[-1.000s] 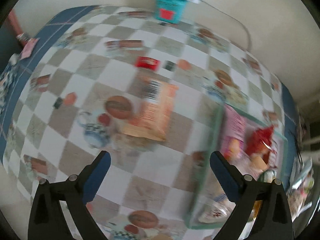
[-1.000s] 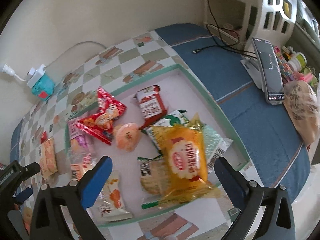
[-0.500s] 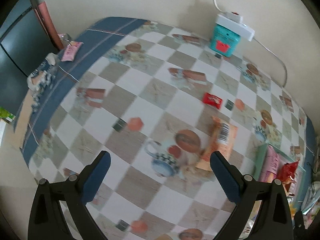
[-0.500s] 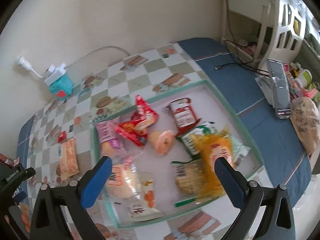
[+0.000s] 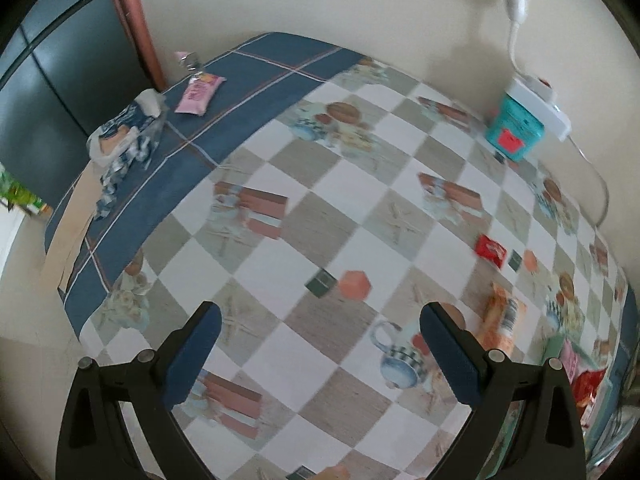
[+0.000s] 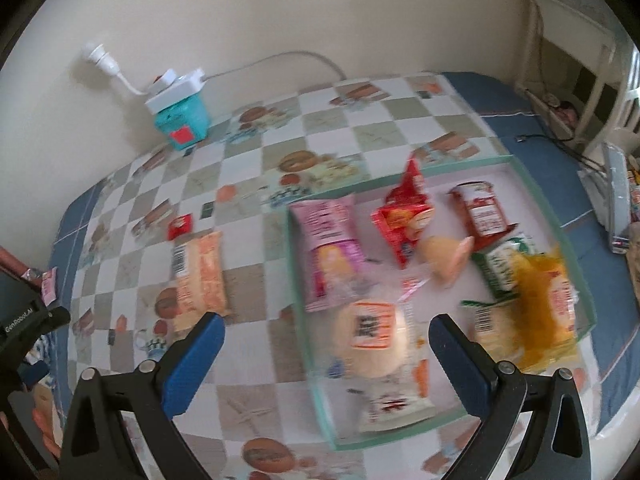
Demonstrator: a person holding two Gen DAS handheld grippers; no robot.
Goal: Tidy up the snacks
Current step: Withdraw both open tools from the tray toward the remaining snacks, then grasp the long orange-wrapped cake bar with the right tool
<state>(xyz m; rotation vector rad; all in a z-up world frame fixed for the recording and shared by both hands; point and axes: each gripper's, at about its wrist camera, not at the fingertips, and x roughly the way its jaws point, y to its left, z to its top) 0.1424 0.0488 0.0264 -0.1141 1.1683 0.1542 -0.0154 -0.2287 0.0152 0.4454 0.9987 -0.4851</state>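
The checkered tabletop point(image 6: 372, 136) carries a green-rimmed tray point(image 6: 558, 224) filled with snack packets, an orange packet point(image 6: 200, 276) lying beside it, then a small red packet point(image 6: 180, 226), while left gripper point(image 5: 320, 354) and right gripper point(image 6: 326, 360) hang spread apart, empty.

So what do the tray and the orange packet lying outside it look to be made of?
The tray looks like clear glass or acrylic with a greenish edge; the checked cloth shows through its base. The orange packet seems a thin glossy plastic film: printed barcode, soft sheen. Blur leaves both uncertain.
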